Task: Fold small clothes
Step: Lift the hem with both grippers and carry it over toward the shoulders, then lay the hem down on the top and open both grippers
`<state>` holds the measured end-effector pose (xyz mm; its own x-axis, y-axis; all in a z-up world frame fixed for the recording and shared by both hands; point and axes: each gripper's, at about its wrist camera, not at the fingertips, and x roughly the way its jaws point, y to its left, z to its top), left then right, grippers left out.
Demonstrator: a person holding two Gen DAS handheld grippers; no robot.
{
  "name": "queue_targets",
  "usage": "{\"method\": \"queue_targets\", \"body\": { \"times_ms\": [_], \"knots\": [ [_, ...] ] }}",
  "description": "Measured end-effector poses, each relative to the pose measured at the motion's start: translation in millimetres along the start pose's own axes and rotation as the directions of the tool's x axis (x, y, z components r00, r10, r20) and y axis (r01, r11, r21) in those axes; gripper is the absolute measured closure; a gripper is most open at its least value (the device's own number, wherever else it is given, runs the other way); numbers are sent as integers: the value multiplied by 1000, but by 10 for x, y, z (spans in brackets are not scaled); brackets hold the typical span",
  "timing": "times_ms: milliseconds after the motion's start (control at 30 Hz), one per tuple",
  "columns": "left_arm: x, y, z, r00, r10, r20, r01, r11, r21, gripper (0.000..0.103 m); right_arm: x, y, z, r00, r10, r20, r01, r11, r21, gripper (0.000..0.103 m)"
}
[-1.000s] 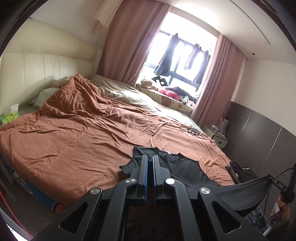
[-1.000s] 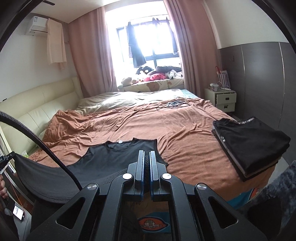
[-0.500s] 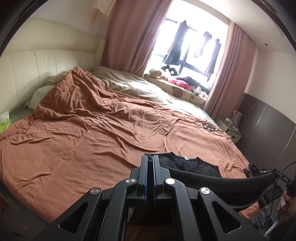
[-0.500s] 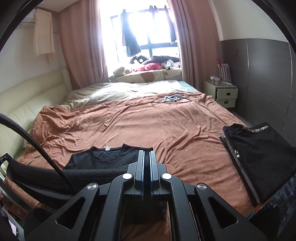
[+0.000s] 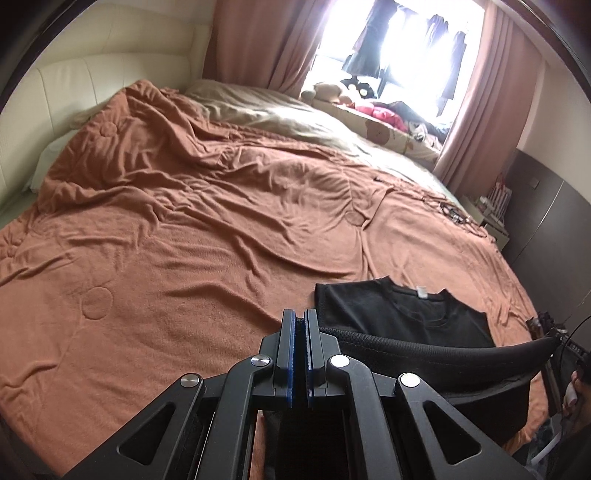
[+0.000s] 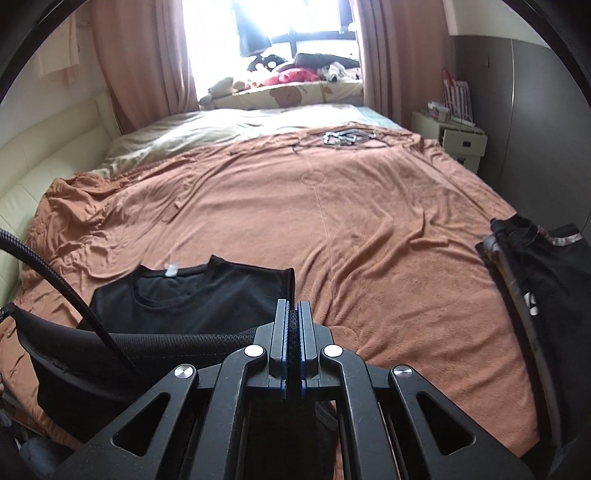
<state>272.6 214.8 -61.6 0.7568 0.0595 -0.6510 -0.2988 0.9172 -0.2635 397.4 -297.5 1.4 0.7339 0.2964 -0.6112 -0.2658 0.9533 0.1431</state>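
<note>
Rust-brown bedspread (image 5: pixel 184 258) carries a black sleeveless top (image 6: pixel 192 295). Left gripper (image 5: pixel 300 325) and right gripper (image 6: pixel 292 317) each stay clenched on its hem. Carry the hem level toward the collar, edges aligned, judging by the half-made fold.

Two wrist fisheyes, low over the near edge of the bed, both facing the far window.

The left view looks across the brown blanket (image 5: pixel 207 229) towards the far right; the right view sits further right, looking straight up the bed. Both share the black shirt (image 5: pixel 402 314) (image 6: pixel 207 295), blanket and window (image 6: pixel 295 22).
</note>
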Motion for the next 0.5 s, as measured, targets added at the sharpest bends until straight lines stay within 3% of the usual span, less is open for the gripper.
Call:
{"method": "queue_targets", "body": {
  "times_ms": [367, 500],
  "knots": [
    [881, -24, 55, 992, 43, -123, -38, 998, 40, 99, 856, -68, 86, 992, -68, -106, 69, 998, 10, 102],
    [1158, 34, 38, 978, 67, -196, -61, 998, 32, 97, 1105, -103, 84, 986, -55, -154, 64, 996, 55, 100]
  ]
}}
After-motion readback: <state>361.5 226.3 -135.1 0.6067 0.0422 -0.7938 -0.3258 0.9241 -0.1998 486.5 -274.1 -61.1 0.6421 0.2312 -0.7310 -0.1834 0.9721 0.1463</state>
